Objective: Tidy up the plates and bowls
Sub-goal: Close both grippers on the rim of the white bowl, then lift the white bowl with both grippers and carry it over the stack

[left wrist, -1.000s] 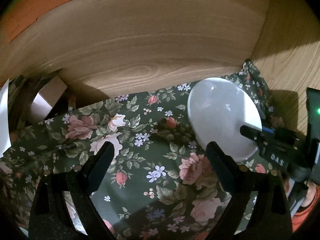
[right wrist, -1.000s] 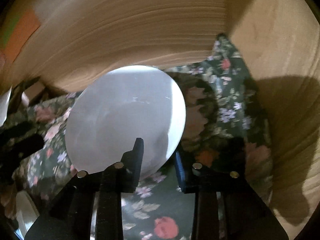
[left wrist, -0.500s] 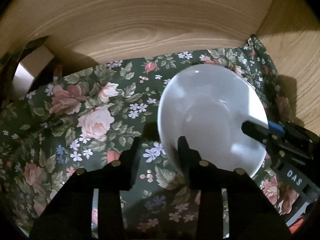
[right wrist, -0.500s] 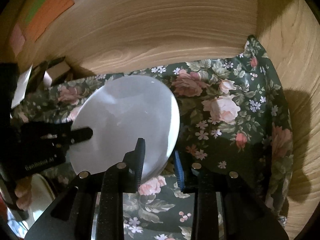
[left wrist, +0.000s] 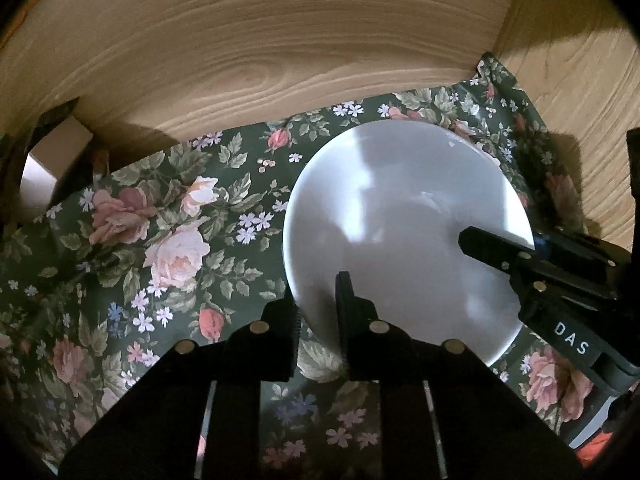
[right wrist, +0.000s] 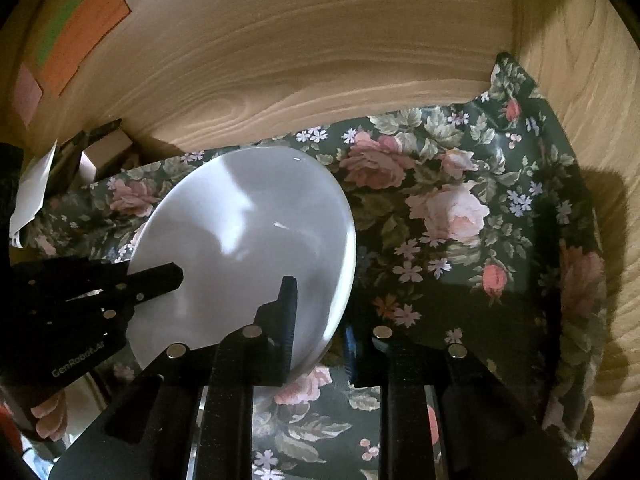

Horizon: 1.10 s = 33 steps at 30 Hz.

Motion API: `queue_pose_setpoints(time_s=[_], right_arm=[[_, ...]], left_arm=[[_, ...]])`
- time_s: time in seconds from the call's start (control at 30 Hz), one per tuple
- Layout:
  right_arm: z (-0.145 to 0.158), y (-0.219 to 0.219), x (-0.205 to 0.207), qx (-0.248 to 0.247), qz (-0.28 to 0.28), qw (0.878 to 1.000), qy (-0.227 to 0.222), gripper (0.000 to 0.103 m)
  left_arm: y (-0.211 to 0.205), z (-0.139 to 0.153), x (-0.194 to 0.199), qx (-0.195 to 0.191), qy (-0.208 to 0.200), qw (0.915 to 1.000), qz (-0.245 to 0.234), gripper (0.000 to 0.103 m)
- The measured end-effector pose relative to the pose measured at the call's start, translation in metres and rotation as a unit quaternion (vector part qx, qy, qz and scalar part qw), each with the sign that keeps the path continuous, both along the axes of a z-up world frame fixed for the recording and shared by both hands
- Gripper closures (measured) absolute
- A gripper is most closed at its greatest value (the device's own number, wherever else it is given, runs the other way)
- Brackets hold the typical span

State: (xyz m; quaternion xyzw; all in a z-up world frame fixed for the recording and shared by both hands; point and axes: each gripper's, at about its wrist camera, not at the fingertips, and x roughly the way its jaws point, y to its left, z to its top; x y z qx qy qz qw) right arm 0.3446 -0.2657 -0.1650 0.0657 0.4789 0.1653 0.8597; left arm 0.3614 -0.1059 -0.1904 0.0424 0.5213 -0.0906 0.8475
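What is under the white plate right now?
Floral cloth spreads beneath the white plate, showing all around it. Both grippers, left and right, clamp its rim. Whatever lies directly beneath the plate is hidden.

floral liner [right wrist: 460, 208] open, box [left wrist: 44, 168] far-left

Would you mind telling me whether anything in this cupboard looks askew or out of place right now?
The round white plate sits tilted above the floral shelf liner, its rim pinched by the left gripper and right gripper. The liner's far right corner curls up against the wooden wall. Nothing looks broken or spilled.
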Motion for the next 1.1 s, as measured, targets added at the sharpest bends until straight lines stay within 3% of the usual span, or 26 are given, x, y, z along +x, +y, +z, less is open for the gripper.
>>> queue_pose_setpoints(time_s=[0.57, 1.1], right_arm=[[0.061, -0.002, -0.064, 0.018, -0.003, 0.997, -0.073, 0.084], [0.085, 0.049, -0.115, 0.026, 0.023, 0.993, -0.116, 0.085]], left_arm=[[0.027, 0.055, -0.07, -0.029, -0.062, 0.9975, 0.015, 0.088], [0.068, 0.086, -0.143, -0.061, -0.105, 0.9913, 0.051, 0.088]])
